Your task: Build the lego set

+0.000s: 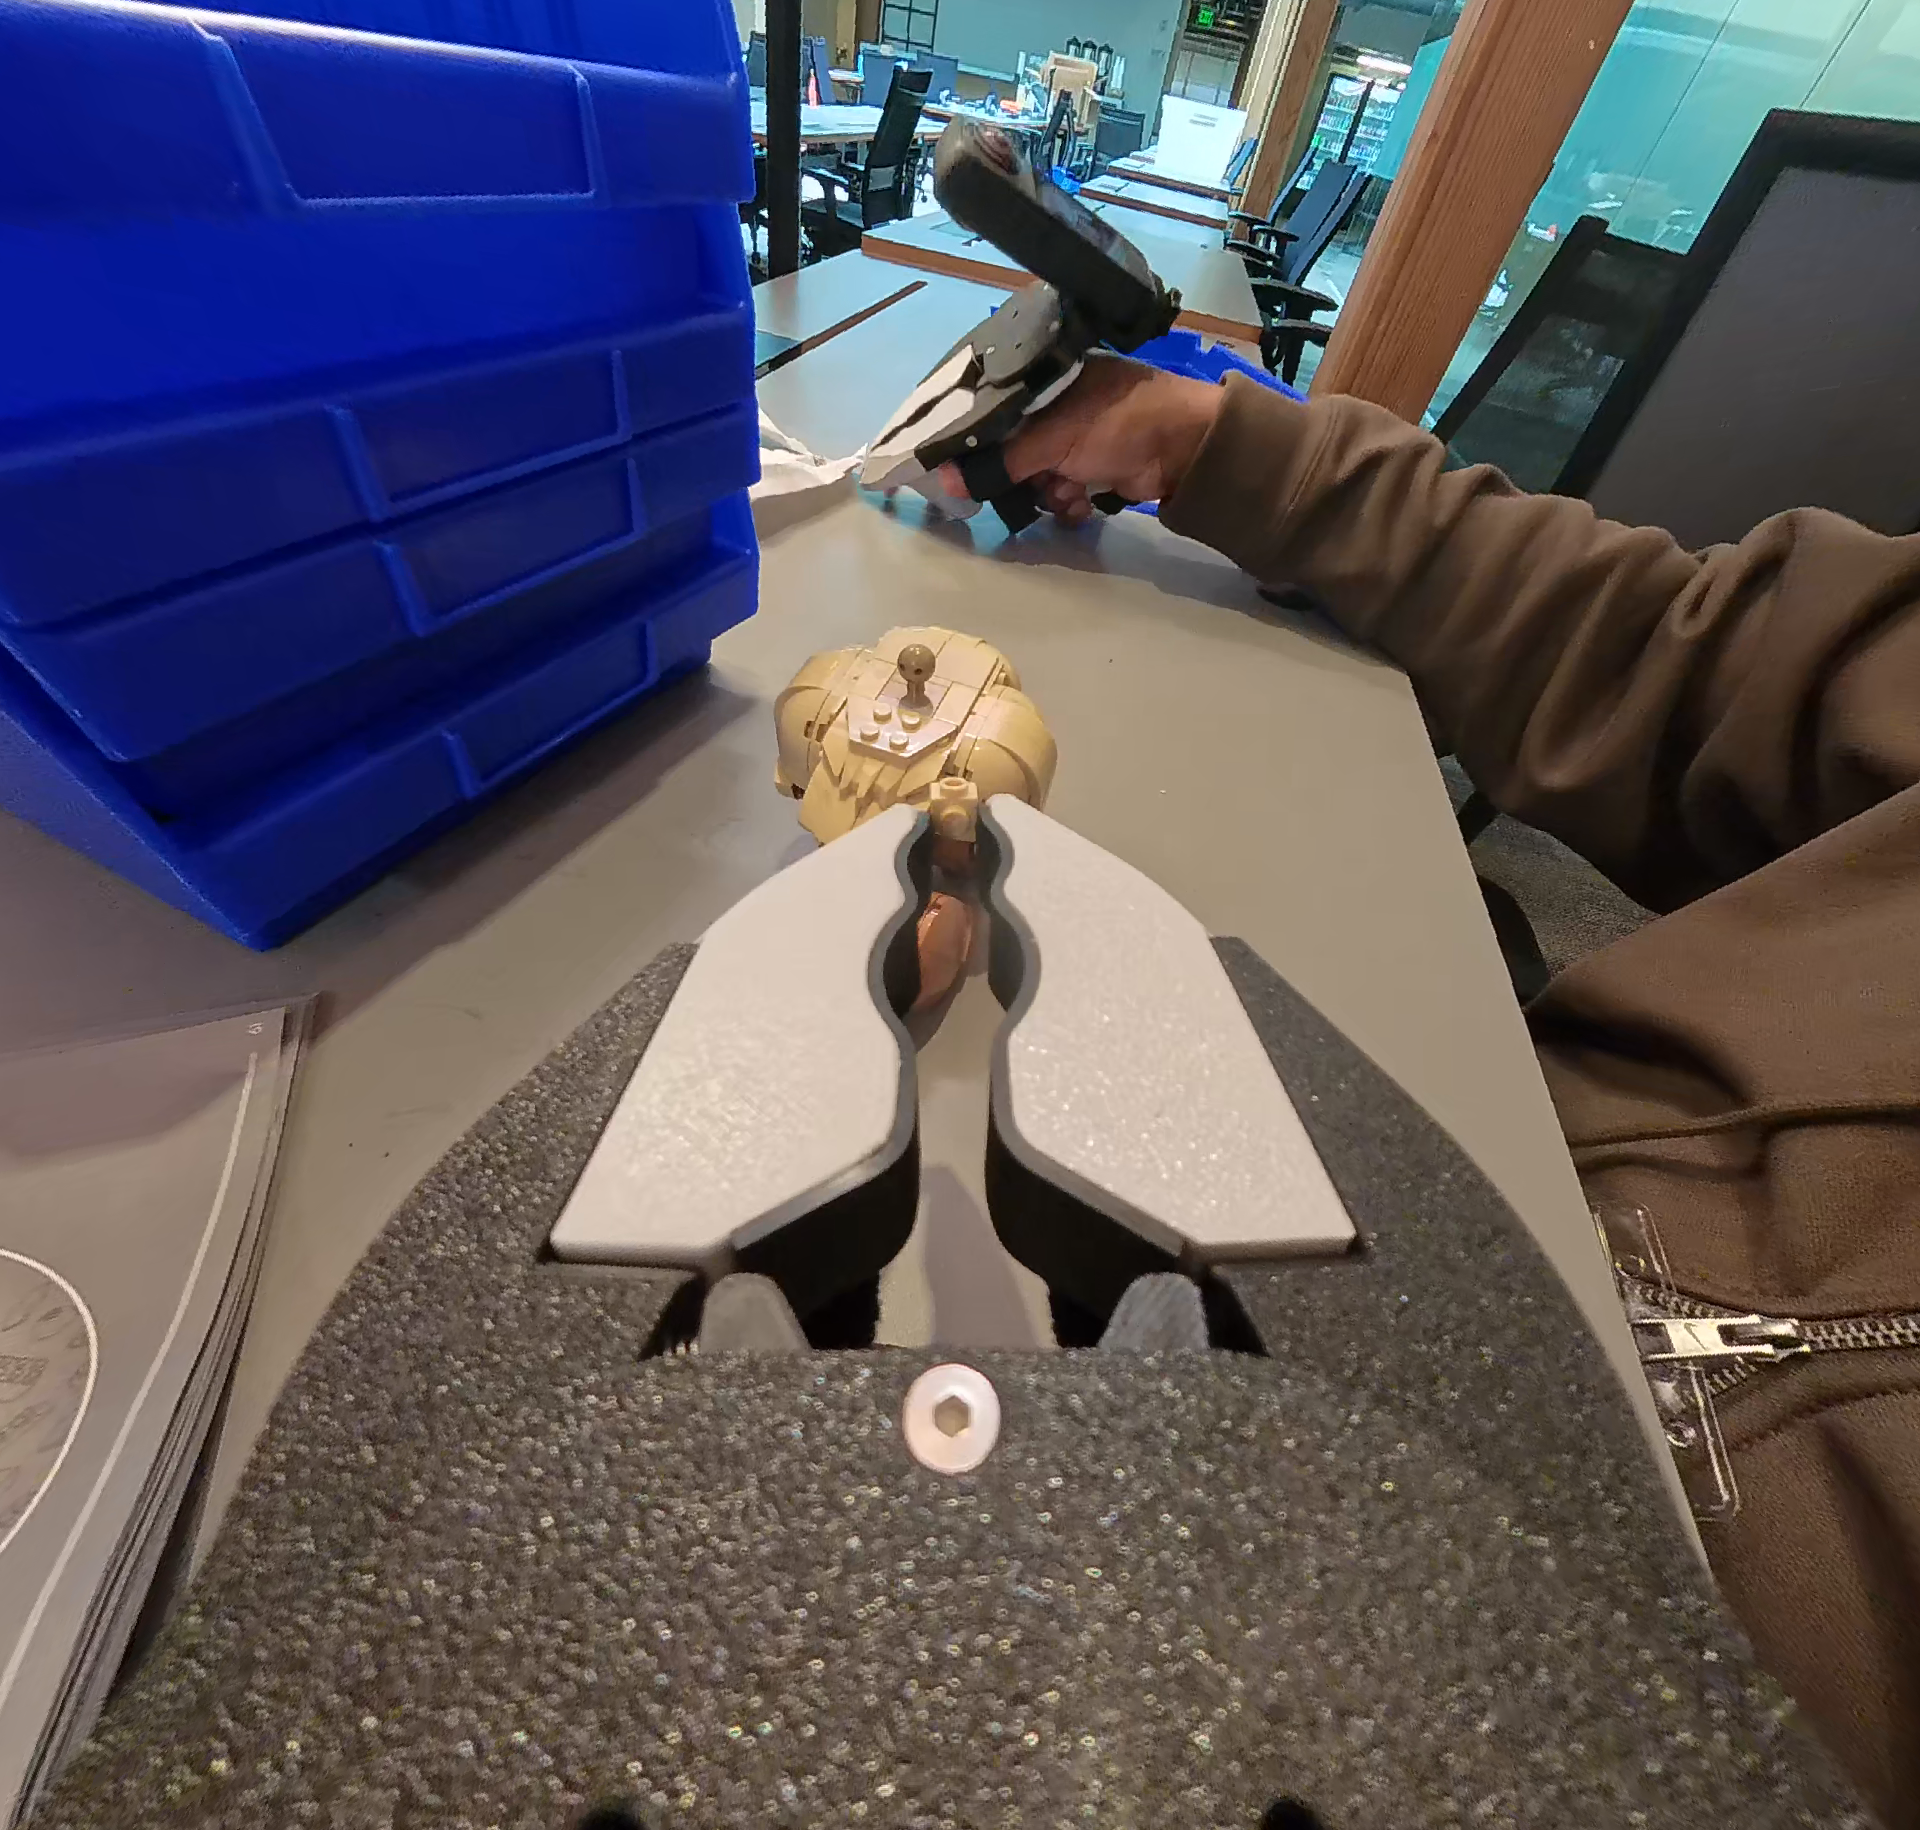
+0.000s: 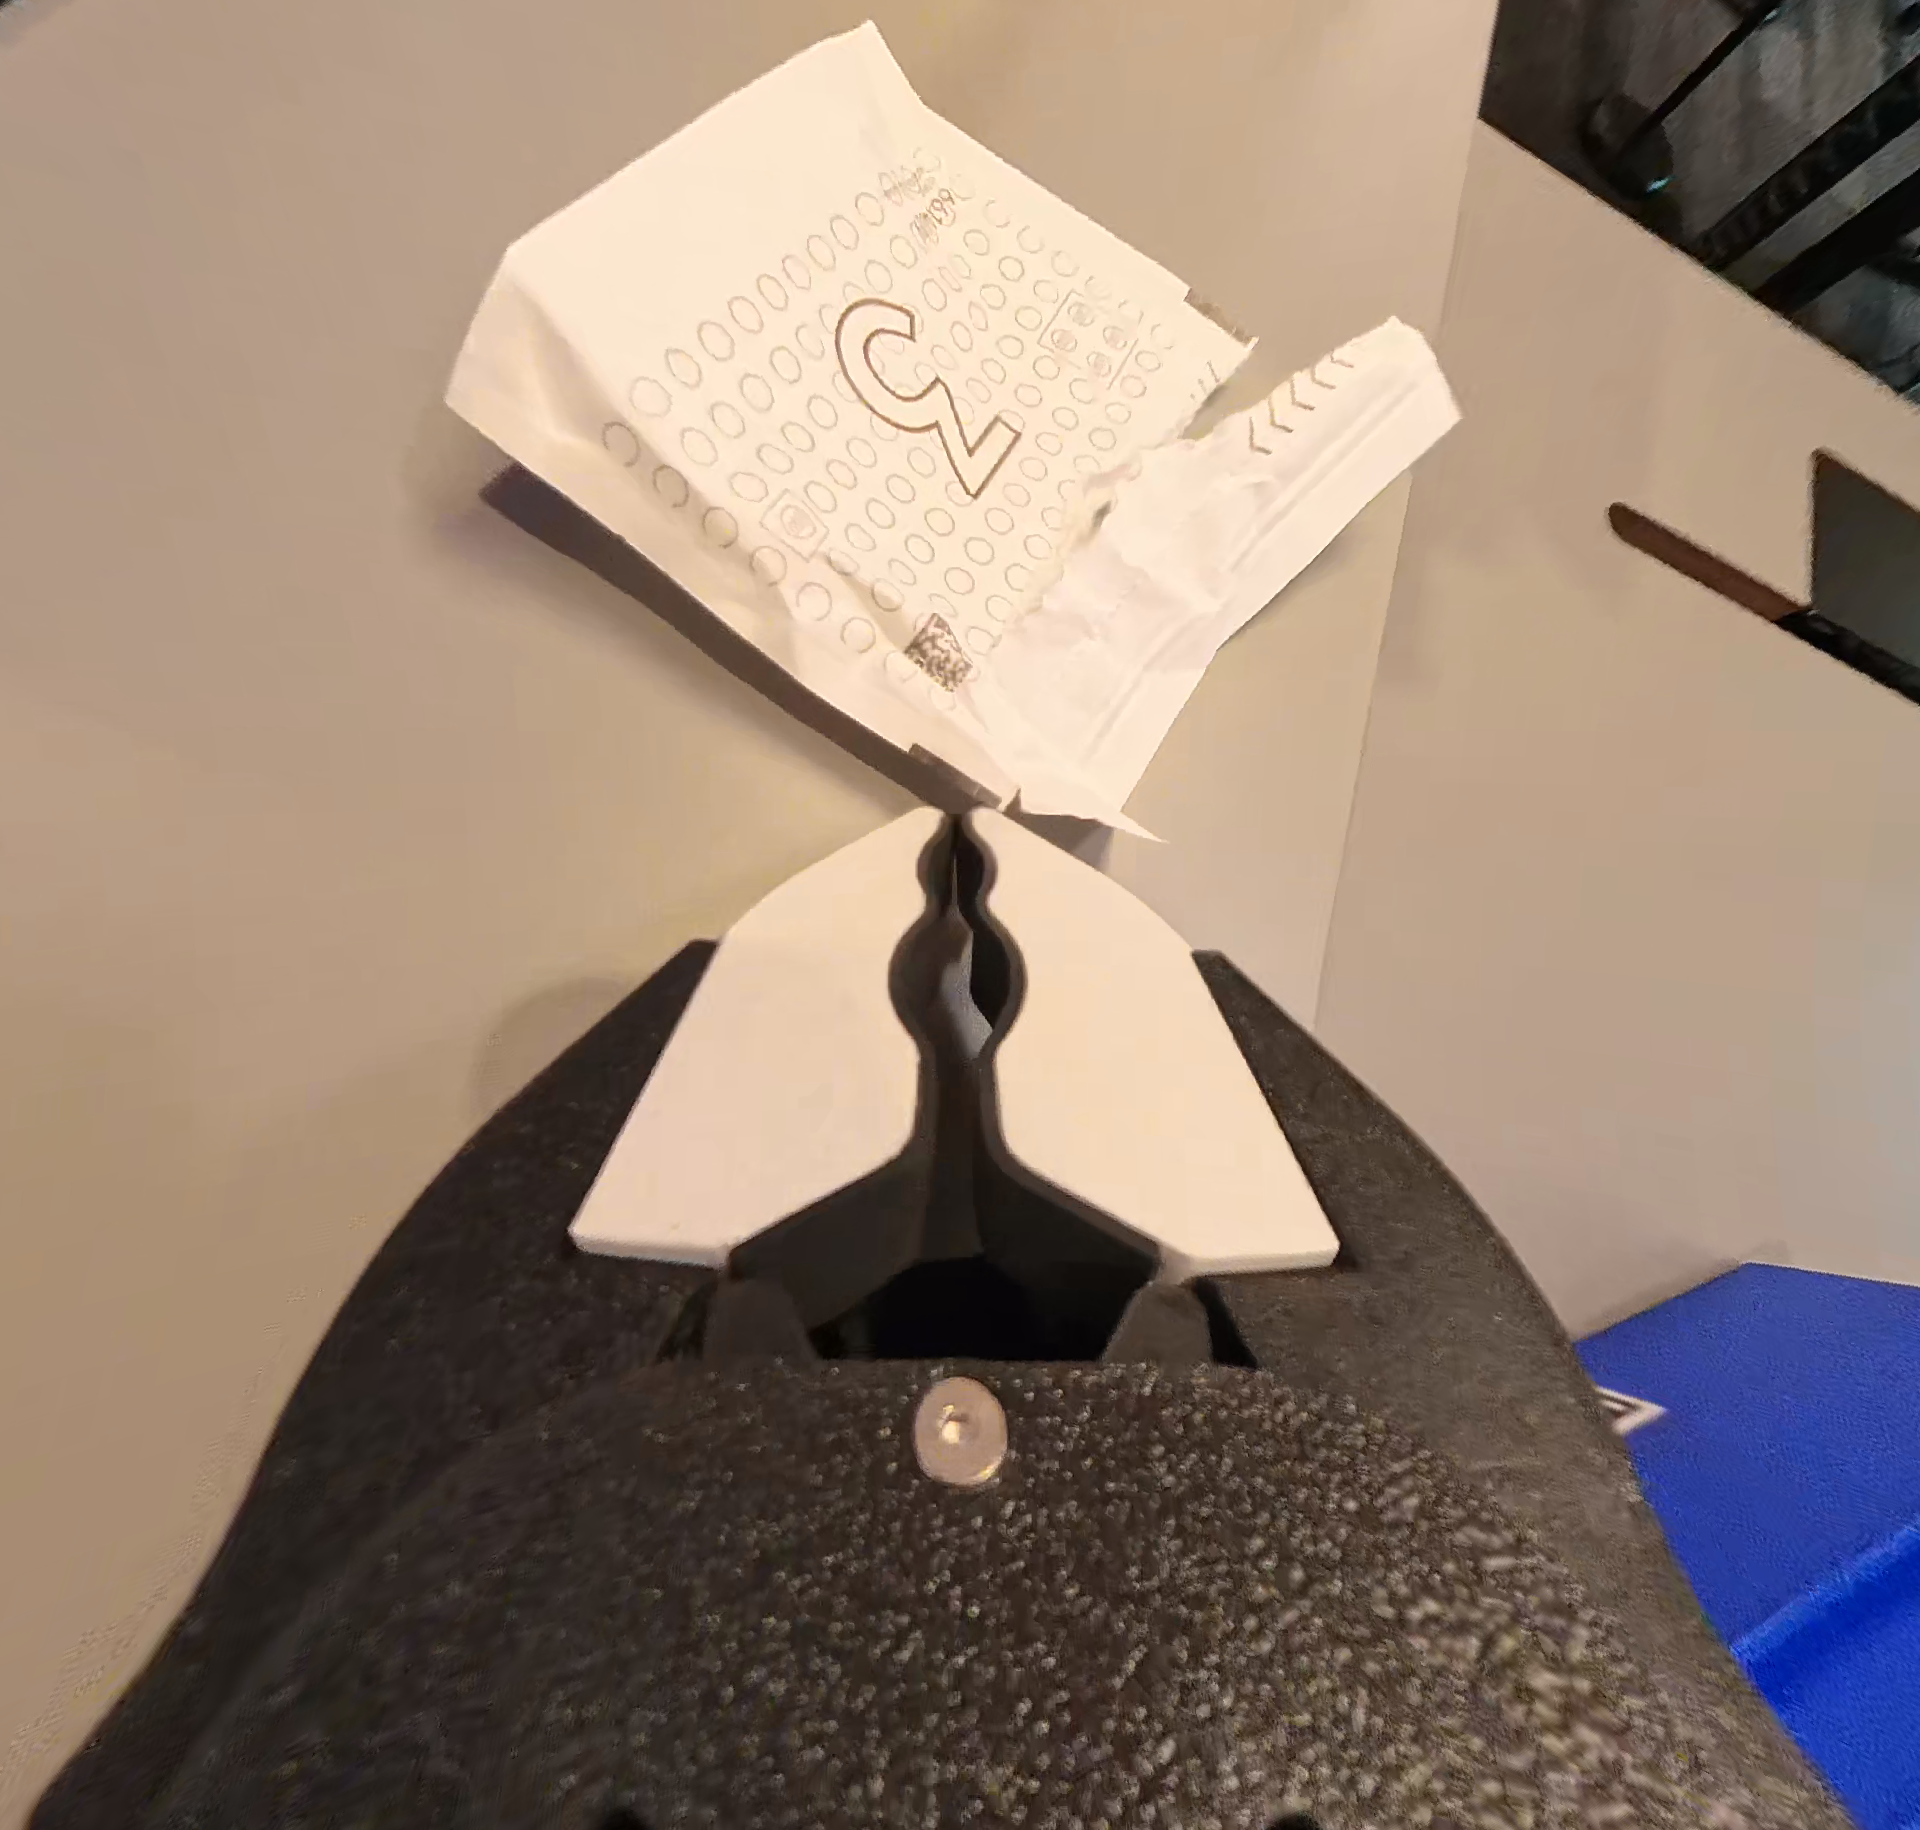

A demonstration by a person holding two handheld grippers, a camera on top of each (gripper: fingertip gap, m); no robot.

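Observation:
My left gripper is shut on a small tan and brown lego piece, whose tan end sticks out past the fingertips. Just beyond it a rounded tan lego model with a ball-topped pin sits on the grey table. My right gripper is shut on the near corner of a torn white paper bag, which tilts up off the table with a shadow under it. The right gripper also shows in the left wrist view, farther back, held by a hand in a brown sleeve, at the bag.
A stack of blue plastic bins stands close on the left. An instruction booklet lies at the near left. The table's edge runs along the right, by the person's brown jacket. A blue bin shows at the lower right of the right wrist view. The gap from one gripper's tips to the other's is roughly 40 centimeters.

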